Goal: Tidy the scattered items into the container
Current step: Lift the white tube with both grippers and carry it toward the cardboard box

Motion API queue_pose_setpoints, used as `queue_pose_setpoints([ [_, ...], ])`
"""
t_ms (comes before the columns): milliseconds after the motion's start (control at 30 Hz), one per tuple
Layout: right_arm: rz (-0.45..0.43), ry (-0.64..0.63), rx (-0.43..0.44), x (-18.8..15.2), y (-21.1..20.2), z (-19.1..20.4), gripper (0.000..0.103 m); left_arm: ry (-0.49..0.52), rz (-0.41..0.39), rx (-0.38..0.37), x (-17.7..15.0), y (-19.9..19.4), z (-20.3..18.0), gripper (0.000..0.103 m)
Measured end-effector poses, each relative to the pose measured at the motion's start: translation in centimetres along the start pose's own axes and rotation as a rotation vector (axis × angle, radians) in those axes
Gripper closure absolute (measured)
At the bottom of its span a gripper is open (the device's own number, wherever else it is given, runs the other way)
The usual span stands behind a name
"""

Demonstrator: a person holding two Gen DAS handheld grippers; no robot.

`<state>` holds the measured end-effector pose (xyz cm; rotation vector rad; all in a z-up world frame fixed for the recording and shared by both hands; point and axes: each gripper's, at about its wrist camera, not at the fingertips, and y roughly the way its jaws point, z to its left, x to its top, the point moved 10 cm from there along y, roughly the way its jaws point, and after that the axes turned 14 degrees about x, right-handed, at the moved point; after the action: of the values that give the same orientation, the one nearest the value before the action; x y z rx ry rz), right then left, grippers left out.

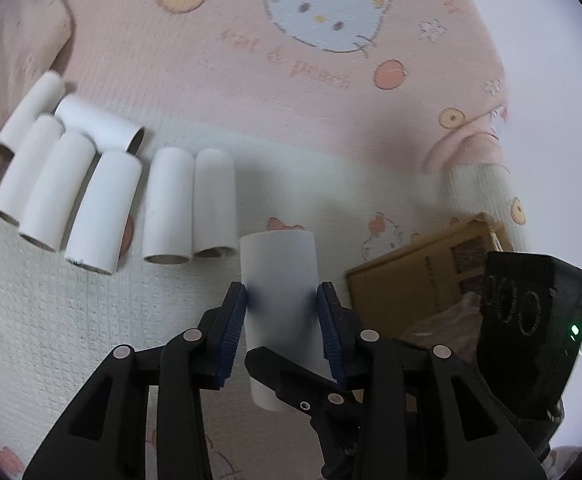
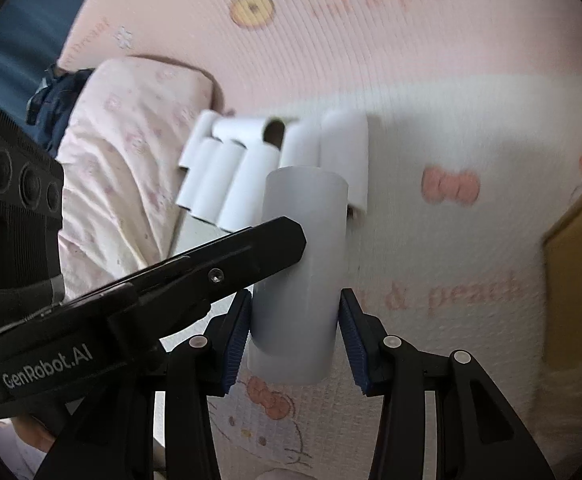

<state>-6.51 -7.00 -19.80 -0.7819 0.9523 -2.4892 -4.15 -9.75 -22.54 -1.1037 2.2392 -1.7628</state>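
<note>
Far out at 10 o'clock from the left claw (image 1: 281, 300), a batch of loose white tubes (image 1: 91, 200) lies side by side on the printed blanket (image 1: 251, 100), most with their open ends facing the camera. They are well apart from anything either hand is doing. At the middle of the left wrist view, one more white tube (image 1: 277, 272) stands lifted clear of the blanket, its long axis running from 12 to 6 o'clock along the fingers. The left claw has its blue pads against the tube's two flanks, gripping it across its width. One black finger of the other tool crosses in front of the tube's lower end. In the right wrist view the right claw (image 2: 295, 312) also has a pad on each side of what looks like the same tube, again lying 12 to 6, while a finger of the left tool lies across the tube from 9 o'clock. So both claws seem closed on one tube in a crossed hold. The cardboard box (image 1: 423, 280), which I take to be the container, sits at 3 o'clock from the left claw, and shows only as a yellow-brown edge at 3 o'clock in the right view. The carry therefore runs rightward, and the right hand looks the nearer of the two to the box.
</note>
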Motion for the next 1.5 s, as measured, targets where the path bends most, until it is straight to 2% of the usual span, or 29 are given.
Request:
queue_pose_setpoints([
  [167, -0.062, -0.112, -0.091, 0.8, -3.2, 1.5, 0.062, 0.016, -0.030, -0.050, 1.1, -2.0, -2.2, 0.060],
  [267, -0.092, -0.134, -0.108, 1.4, -4.8, 1.9, 0.062, 0.041, -0.066, -0.072, 1.6, -3.4, -3.7, 0.060],
  [433, -0.139, -0.185, -0.153, 2.6, -7.7, 3.0, 0.062, 0.124, -0.148, -0.062, 2.7, -6.0, -6.7, 0.060],
  [567, -0.171, -0.210, -0.186, 3.5, -10.1, 3.4, 0.062, 0.176, -0.180, -0.064, 3.3, -7.6, -8.8, 0.060],
  [700, -0.177, -0.216, -0.224, 4.2, -12.6, 2.9, 0.061, 0.298, -0.186, -0.066, 4.1, -8.6, -12.1, 0.060],
  [767, -0.182, -0.198, -0.220, 5.0, -14.1, 2.7, 0.061, 0.376, -0.222, -0.058, 4.8, -9.5, -14.1, 0.059],
  [867, -0.222, -0.167, -0.194, 6.7, -16.8, 2.4, 0.062, 0.452, -0.272, -0.047, 5.9, -10.7, -16.9, 0.059],
  [967, -0.268, -0.176, -0.213, 8.2, -19.4, 2.3, 0.062, 0.501, -0.294, -0.063, 7.0, -11.5, -19.7, 0.059],
  [1100, -0.265, -0.151, -0.229, 9.3, -22.3, 0.8, 0.062, 0.565, -0.254, -0.071, 7.1, -10.9, -23.0, 0.059],
  [1300, -0.193, -0.031, -0.227, 8.5, -24.6, -1.7, 0.062, 0.653, -0.057, -0.091, 6.1, -9.0, -26.9, 0.059],
  [1367, -0.193, -0.024, -0.240, 8.2, -25.4, -2.3, 0.062, 0.688, -0.046, -0.101, 5.5, -8.9, -27.9, 0.059],
  [1500, -0.216, -0.017, -0.267, 7.4, -26.3, -4.3, 0.061, 0.738, -0.078, -0.145, 4.3, -7.5, -29.5, 0.059],
])
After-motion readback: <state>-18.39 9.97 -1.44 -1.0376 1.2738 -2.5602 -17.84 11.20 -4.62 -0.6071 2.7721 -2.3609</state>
